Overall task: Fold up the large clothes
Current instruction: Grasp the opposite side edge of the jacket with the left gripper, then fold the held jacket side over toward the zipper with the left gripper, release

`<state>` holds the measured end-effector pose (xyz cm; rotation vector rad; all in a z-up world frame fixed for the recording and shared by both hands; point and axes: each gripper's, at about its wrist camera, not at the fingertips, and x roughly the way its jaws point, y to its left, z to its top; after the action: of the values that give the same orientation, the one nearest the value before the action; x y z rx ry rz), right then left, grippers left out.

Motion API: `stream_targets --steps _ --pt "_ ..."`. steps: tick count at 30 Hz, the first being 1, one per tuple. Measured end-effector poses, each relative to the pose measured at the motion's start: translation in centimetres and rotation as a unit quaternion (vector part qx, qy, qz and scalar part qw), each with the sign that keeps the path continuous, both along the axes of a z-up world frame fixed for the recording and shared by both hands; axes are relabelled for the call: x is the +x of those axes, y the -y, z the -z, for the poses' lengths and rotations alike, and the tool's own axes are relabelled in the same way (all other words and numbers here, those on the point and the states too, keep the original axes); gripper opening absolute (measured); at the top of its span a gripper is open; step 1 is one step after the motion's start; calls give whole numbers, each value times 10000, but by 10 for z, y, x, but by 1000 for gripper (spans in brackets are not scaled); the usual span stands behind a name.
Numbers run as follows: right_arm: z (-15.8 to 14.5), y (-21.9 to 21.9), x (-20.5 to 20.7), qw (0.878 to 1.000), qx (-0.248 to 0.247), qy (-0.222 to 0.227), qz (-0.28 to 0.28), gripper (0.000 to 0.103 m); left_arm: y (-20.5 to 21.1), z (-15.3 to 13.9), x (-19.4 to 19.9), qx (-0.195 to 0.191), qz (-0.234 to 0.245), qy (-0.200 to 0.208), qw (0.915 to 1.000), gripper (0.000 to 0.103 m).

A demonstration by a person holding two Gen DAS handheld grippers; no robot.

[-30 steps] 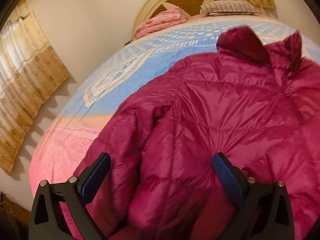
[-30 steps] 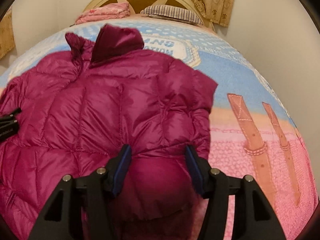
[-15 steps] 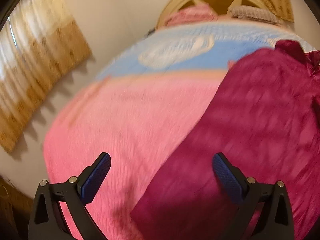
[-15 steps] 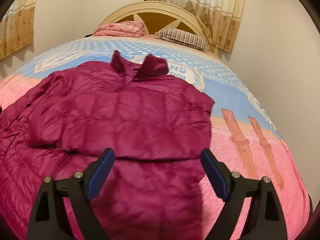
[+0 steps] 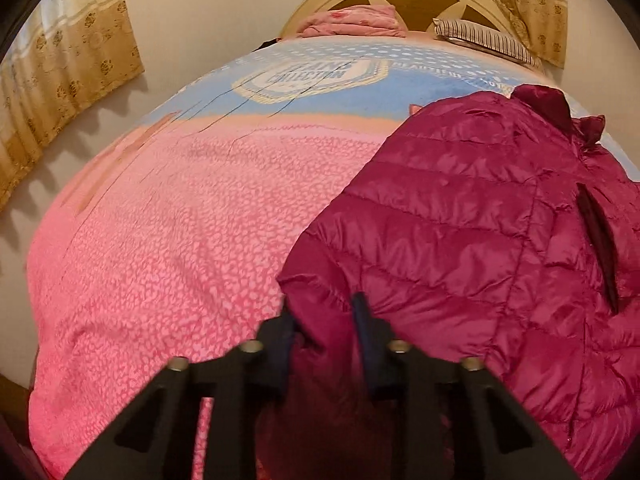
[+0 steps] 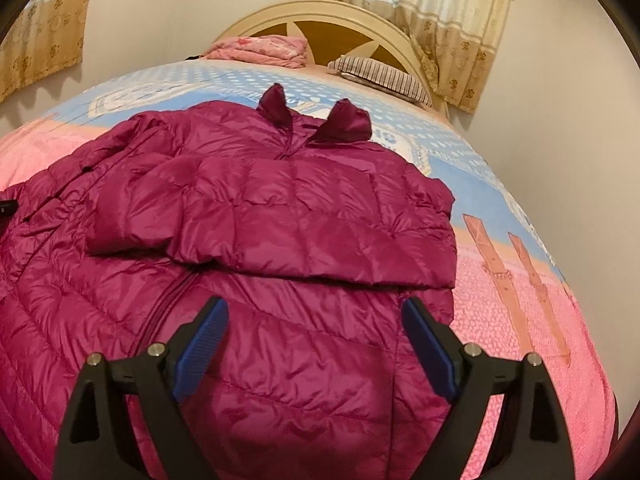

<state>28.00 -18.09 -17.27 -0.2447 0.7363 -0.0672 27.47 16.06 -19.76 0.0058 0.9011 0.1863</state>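
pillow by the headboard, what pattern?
Striped, dark and light lines; the pillow shows best in the right wrist view.

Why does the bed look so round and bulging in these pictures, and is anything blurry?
Both wrist views use fisheye lenses, so the bed curves and the corners go black. Left wrist view: the closing left gripper, with jacket fabric between its jaws, looks soft and shadowed. Right wrist view: sharp, with sheen on the jacket.

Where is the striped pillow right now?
The striped pillow lies at the far end of the bed, against the headboard, right of the folded pink blanket and beyond the jacket.
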Motion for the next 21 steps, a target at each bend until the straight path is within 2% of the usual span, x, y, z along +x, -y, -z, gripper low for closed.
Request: stream_targets --steps 4,10,15,21 --pt "0 5 -3 10000 43 26 34 90 -2 -14 -1 25 26 58 10000 11" --pt "0 13 -6 9999 94 30 75 90 1 -54 3 385 9 409 9984 9" --pt "-5 24 -7 9998 124 81 147 90 18 -92 6 768 69 795 9939 8" --pt "-8 42 -9 9994 151 93 302 91 51 -116 13 865 306 1006 9907 8"
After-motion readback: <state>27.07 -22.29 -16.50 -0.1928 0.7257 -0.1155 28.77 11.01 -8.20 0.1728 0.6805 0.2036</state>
